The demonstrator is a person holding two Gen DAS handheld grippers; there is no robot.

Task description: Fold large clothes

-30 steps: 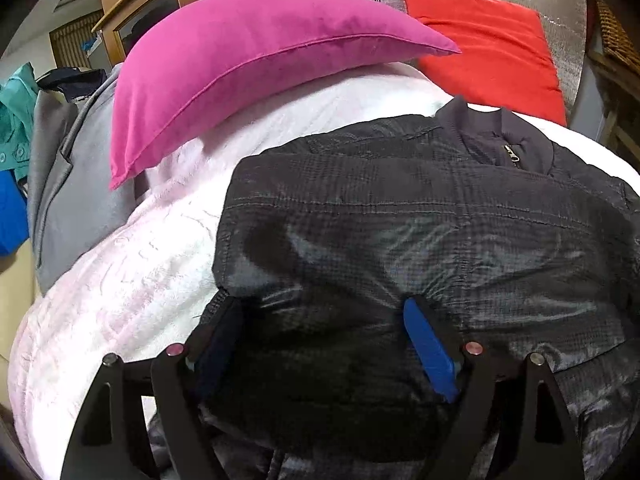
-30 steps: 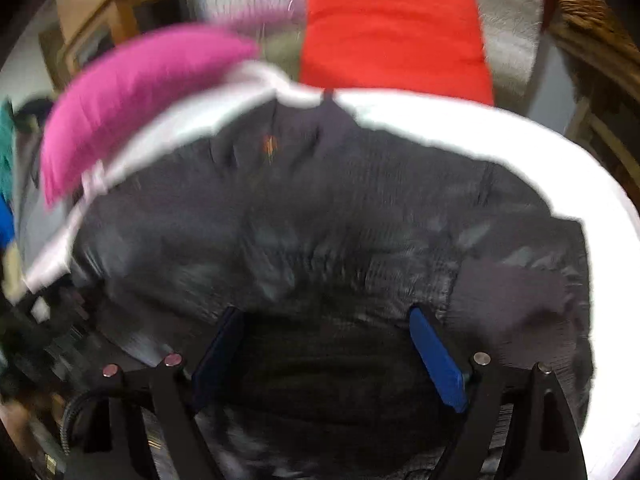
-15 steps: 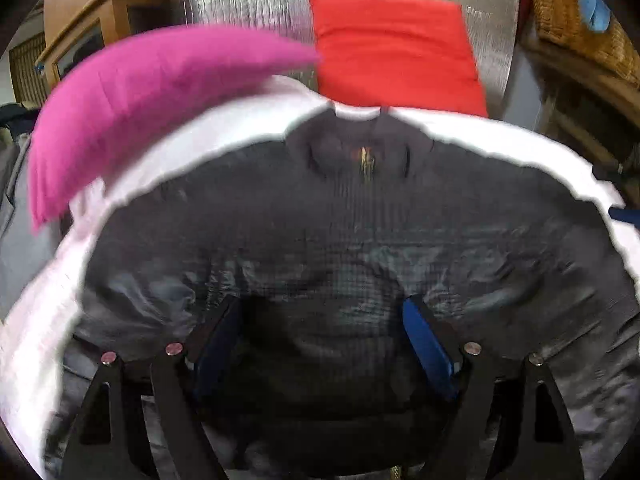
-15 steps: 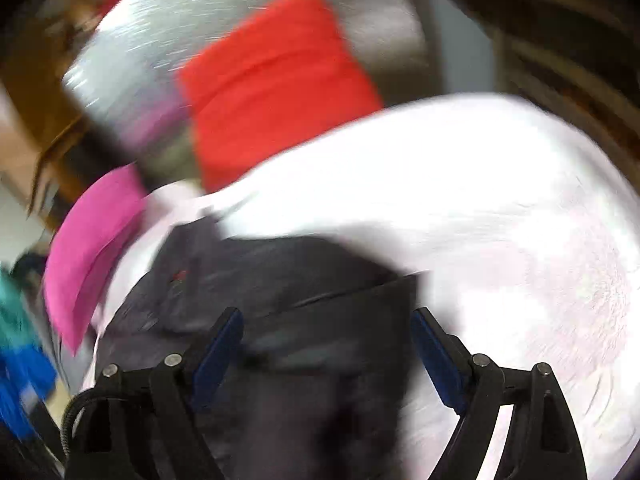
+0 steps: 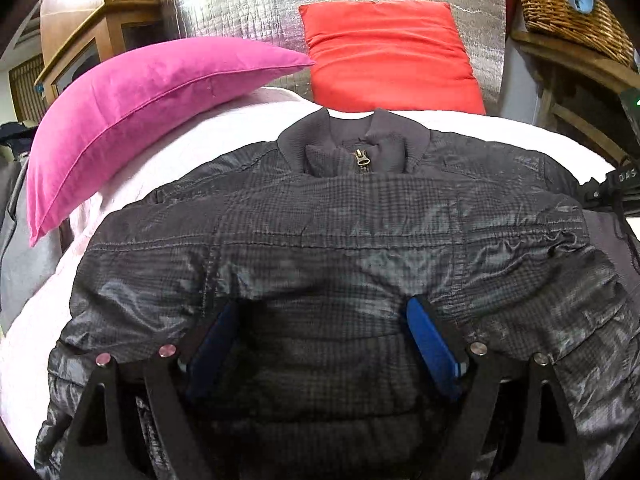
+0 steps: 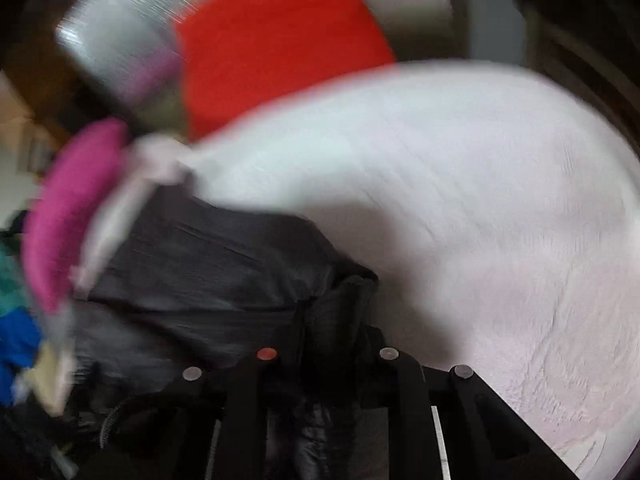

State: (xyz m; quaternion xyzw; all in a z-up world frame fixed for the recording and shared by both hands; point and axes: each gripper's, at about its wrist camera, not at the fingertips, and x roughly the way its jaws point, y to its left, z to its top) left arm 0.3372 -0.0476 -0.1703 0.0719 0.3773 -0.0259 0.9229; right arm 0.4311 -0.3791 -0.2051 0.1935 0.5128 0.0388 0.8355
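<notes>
A black quilted jacket (image 5: 340,240) lies on the pale pink bed cover (image 5: 192,148), collar and zipper toward the far side, with a sleeve folded across its front. My left gripper (image 5: 320,332) is open, its blue-padded fingers (image 5: 430,344) spread over the jacket's lower part, holding nothing. In the blurred right wrist view the jacket (image 6: 208,272) lies to the left, and my right gripper (image 6: 328,356) is shut on a bunched edge of it near its right side.
A magenta pillow (image 5: 152,100) lies at the far left and a red pillow (image 5: 388,56) leans against a silver foil headboard (image 5: 260,4). A wicker basket (image 5: 564,4) stands on wooden furniture at right. The bed cover (image 6: 480,200) spreads right of the jacket.
My right gripper swung to the jacket's right side and closed on its edge. My left gripper's view shifted from the jacket's left side to face the collar squarely; it stays open.
</notes>
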